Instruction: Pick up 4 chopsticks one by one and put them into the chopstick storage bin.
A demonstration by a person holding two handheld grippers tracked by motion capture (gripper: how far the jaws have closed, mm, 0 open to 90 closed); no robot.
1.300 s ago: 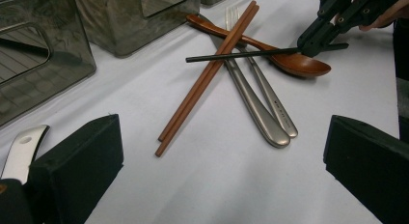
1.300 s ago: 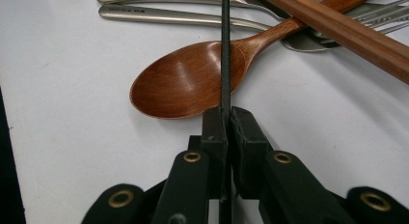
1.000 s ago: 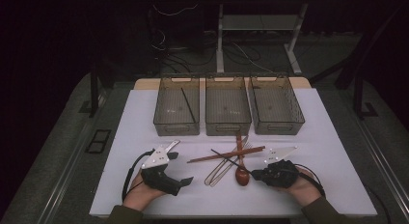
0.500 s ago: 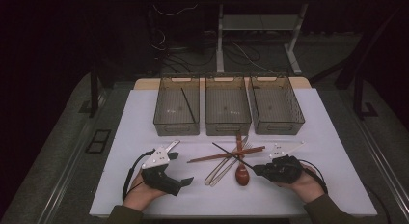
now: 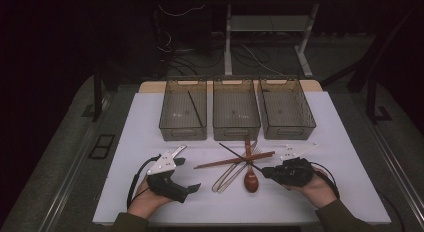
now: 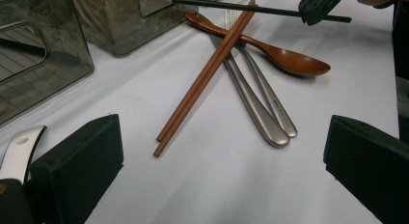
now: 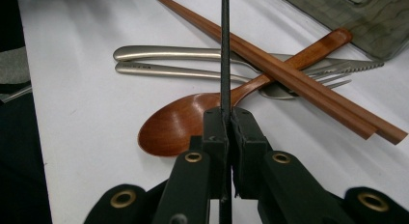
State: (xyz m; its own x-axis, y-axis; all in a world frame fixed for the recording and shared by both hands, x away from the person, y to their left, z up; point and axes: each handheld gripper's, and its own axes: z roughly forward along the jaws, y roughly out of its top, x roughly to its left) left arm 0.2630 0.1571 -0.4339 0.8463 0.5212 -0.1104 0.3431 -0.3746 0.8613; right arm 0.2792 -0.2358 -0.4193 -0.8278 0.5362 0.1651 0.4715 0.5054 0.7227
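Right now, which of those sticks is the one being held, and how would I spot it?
Start at the three clear bins along the far side of the white table, then drop to the pile of cutlery before the middle one. The black chopstick slants across that pile, pinched in the right hand-held gripper. Unlike the reddish-brown chopsticks, it is thin and black.

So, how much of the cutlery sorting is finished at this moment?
Done, it seems: one black chopstick already lies in the left bin. In hand: the right gripper is shut on the second black chopstick, lifted over the pile. Left: the brown chopsticks, wooden spoon and the metal fork and spoon lie on the table; the other two bins look empty. The left gripper waits open.
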